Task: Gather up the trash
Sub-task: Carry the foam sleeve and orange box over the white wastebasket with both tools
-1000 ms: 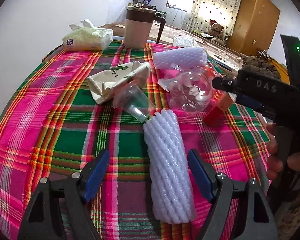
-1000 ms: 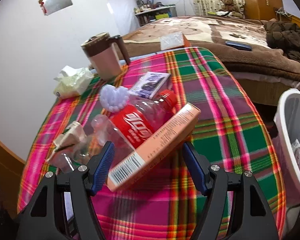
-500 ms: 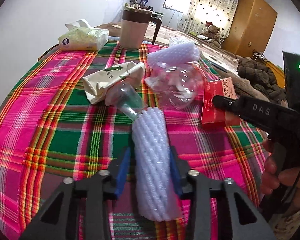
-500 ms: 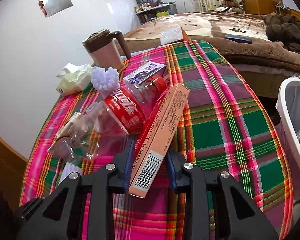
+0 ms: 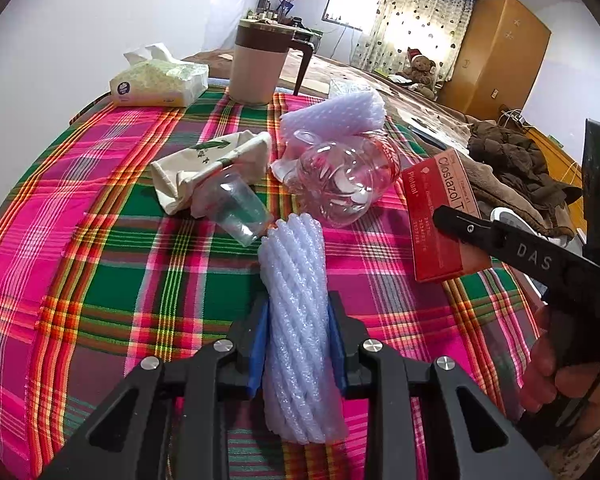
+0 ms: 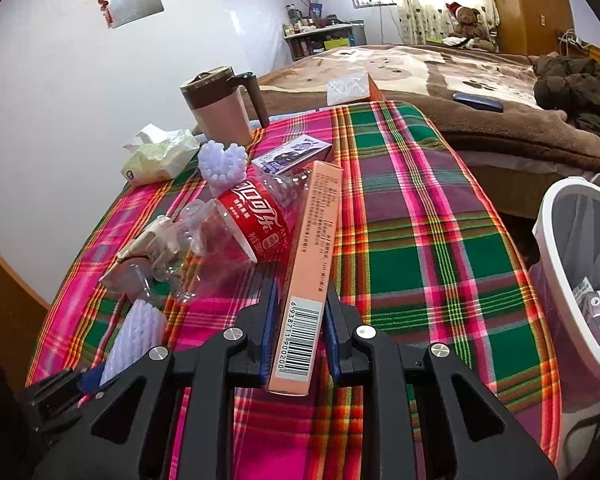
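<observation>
Left wrist view: the left gripper [image 5: 296,344] has just clamped onto the white foam net sleeve [image 5: 296,320] lying on the plaid desk [image 5: 100,260]. Right wrist view: the right gripper [image 6: 298,332] has just squeezed onto the orange medicine box [image 6: 310,276], beside the crushed cola bottle [image 6: 236,232], white trash bin [image 6: 552,264] off right.

You are in a home bedroom: past the plaid-covered table [image 6: 440,240] at twelve o'clock lies a bed with a brown blanket [image 6: 440,76], a teddy bear [image 6: 470,20] by the heart-patterned curtains [image 5: 420,28] at one o'clock, and a wooden wardrobe [image 5: 496,52] at two.
</observation>
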The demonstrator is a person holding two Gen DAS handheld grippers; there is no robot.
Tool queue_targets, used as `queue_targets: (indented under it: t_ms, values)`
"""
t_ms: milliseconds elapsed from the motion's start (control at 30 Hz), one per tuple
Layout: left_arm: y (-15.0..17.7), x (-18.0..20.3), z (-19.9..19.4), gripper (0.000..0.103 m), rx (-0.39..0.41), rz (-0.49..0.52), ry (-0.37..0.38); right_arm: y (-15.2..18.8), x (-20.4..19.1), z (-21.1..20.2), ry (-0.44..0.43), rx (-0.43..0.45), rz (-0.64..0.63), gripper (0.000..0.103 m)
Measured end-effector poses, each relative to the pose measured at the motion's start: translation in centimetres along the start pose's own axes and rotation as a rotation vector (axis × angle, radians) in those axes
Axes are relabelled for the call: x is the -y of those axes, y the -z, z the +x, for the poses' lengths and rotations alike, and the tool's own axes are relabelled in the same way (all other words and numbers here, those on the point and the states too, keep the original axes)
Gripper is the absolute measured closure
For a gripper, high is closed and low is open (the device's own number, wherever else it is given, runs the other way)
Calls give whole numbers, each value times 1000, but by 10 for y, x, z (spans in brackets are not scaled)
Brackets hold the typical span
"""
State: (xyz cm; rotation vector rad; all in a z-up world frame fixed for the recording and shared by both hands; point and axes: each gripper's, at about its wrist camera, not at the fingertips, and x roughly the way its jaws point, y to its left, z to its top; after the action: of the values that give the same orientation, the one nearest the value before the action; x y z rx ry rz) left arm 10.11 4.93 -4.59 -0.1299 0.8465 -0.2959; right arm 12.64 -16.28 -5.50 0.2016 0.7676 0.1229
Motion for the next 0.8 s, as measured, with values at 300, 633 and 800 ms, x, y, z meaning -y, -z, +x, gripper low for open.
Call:
queue_targets:
  t_ms: [300,633,800]
  values:
    - [-6,14,-9,75,34,30,-8,3,8,-14,14,31,-18,85]
    - [-16,39,-19,75,86,93,-23,-1,26,-37,32,82,-20,86]
    - [-21,51,-21,75,103,110,-17,-4,37,-46,43,101,-1,85]
